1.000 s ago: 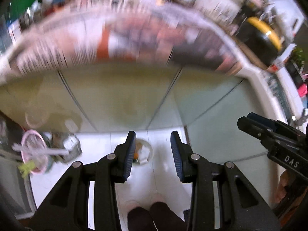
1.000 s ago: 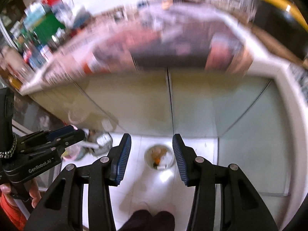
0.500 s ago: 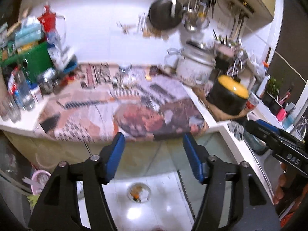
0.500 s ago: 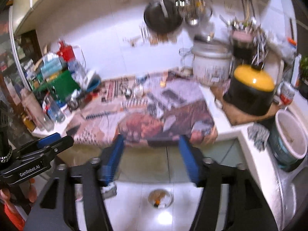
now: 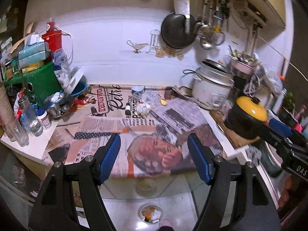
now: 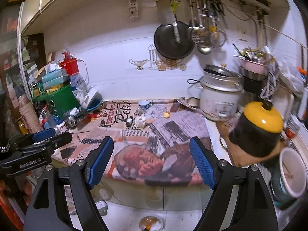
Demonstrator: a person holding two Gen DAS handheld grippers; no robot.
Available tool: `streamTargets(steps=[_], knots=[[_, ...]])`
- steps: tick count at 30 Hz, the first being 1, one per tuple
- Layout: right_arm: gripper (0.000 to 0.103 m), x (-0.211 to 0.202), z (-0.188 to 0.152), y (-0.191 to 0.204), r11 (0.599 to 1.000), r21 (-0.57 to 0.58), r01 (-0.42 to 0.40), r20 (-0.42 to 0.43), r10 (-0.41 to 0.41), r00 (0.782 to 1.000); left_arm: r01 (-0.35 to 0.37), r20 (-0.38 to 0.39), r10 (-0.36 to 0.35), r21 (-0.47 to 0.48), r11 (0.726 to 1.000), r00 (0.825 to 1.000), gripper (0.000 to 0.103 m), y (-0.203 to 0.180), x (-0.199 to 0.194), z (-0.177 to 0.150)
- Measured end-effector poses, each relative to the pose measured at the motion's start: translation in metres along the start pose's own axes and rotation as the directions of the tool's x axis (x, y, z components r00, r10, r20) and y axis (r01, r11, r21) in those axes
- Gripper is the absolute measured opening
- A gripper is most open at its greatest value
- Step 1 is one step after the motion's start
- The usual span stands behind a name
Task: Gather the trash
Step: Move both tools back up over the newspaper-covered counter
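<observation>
Left tongs [image 5: 154, 157], right tongs [image 6: 152, 161] — just spread, nothing held; crumpled trash [image 5: 142, 110] on desk [image 5: 38, 144] — blurred.

1. I read this as a small home kitchen, lived-in and crowded.
2. Counter [image 6: 211, 129] runs along a white tiled wall and turns a corner at its right end; newspaper sheets [image 6: 154, 134] cover most of its top.
3. A black wok [image 6: 173, 42] hangs on the wall, with ladles and strainers [image 6: 202, 36] on a rail beside it.
4. A white rice cooker [image 6: 219, 98] stands at the counter's back right corner; a black pot with yellow lid [image 6: 258, 129] sits near the right edge.
5. At the left end: green box [image 5: 42, 80], tissue pack [image 5: 32, 52], bottles and jars [image 5: 32, 119].
6. A power strip [image 6: 133, 3] is fixed high on the wall.
7. Pale cabinet doors [image 6: 182, 196] below the counter; glossy white floor tiles.
</observation>
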State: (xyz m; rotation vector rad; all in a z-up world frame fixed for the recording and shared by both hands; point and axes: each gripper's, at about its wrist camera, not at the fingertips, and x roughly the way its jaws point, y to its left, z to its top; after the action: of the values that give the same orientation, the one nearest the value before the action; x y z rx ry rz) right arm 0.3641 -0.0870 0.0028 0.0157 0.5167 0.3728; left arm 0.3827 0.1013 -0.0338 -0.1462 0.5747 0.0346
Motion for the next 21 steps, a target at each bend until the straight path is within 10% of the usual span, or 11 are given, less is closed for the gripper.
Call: streamTargets(steps=[15,21], knots=[[0.078,0.133,0.064,-0.029,0.986,-0.076,-0.147,-0.065,0.142,0.988,-0.137,-0.036,0.136,-0.042,0.99,0.99,0.071,0.002,0.12,0.075],[0.078,0.189,0.074,-0.02,0.986,-0.054,-0.158,-0.118,0.151,0.982,-0.16,-0.032,0.16,-0.01,0.987,0.987,0.093,0.026,0.166,0.095]])
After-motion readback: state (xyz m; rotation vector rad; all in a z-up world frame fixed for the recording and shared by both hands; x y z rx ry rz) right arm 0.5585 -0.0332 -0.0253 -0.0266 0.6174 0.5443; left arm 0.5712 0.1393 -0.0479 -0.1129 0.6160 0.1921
